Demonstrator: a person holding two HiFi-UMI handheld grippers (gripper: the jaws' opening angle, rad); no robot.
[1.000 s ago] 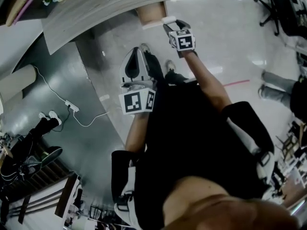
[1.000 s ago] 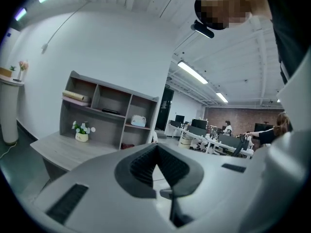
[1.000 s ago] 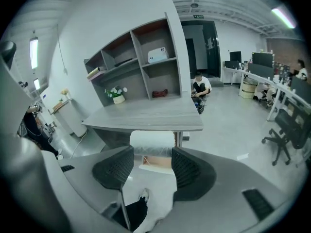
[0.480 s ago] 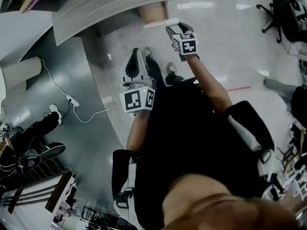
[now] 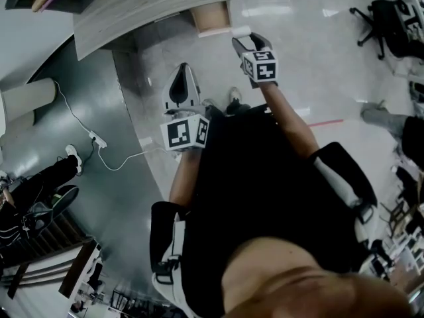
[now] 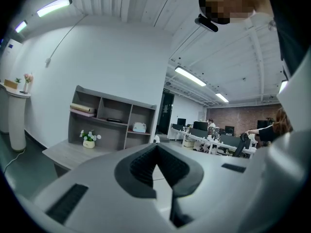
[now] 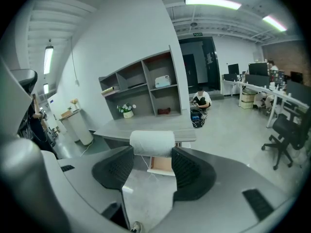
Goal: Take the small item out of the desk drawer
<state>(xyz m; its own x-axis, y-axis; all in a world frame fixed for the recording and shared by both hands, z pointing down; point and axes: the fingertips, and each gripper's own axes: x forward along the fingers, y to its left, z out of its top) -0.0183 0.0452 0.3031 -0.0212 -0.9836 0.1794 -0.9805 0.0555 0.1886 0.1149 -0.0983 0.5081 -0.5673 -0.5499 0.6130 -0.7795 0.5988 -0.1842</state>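
Right hand-held gripper point(image 7: 152, 153): clamped on a small white roll point(image 7: 152, 142), held crosswise between the two ribbed pads, near their tips. Up in the air over the pale floor point(image 5: 298, 78), clear of the drawer point(image 7: 162, 165).

Drawer: pulled open under the grey wood-grain worktop point(image 7: 146, 126), light wooden inside showing. Sits just below the roll in the right gripper view. In the head view the roll is only a white tip at the front of the gripper, near the open drawer but apart from it.

Left hand-held gripper point(image 6: 156, 150): jaws closed together at the tips, nothing between them. Raised beside the right one, aimed toward the worktop and an open shelf unit point(image 6: 112, 115), with a small flowerpot point(image 6: 88, 140) on the worktop in front of it.

On the darker floor beside the worktop: a white cable and power strip point(image 5: 95, 138).
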